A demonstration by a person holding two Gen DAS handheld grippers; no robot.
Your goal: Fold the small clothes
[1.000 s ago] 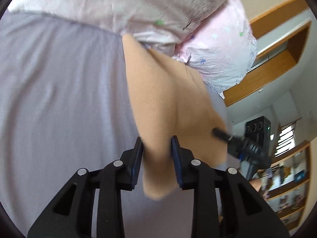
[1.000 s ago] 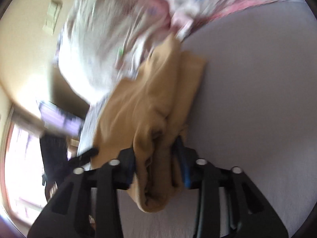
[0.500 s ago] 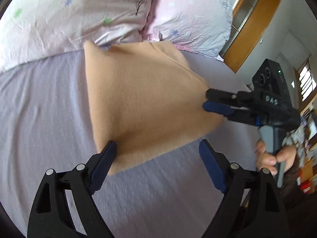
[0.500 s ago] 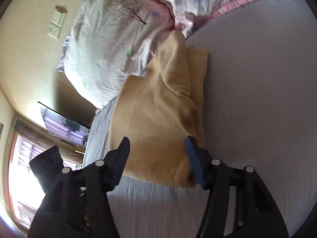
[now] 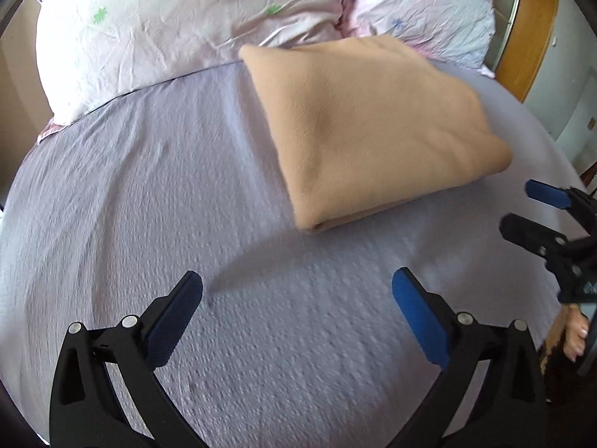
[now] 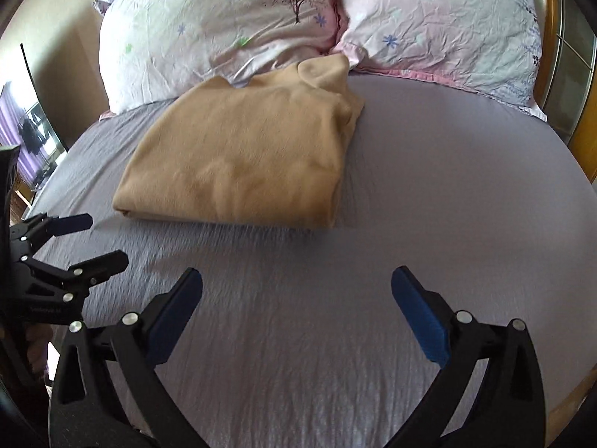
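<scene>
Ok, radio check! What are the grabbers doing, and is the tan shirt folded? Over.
Left gripper open, holding nothing. Right gripper open, holding nothing. Tan shirt lies folded on the bed sheet, its top edge against the pillows. Nothing in the way.

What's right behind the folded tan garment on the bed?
Behind the tan garment sit two floral pillows; its collar end touches them. The sheet under it is covered, so nothing there can be seen.
</scene>
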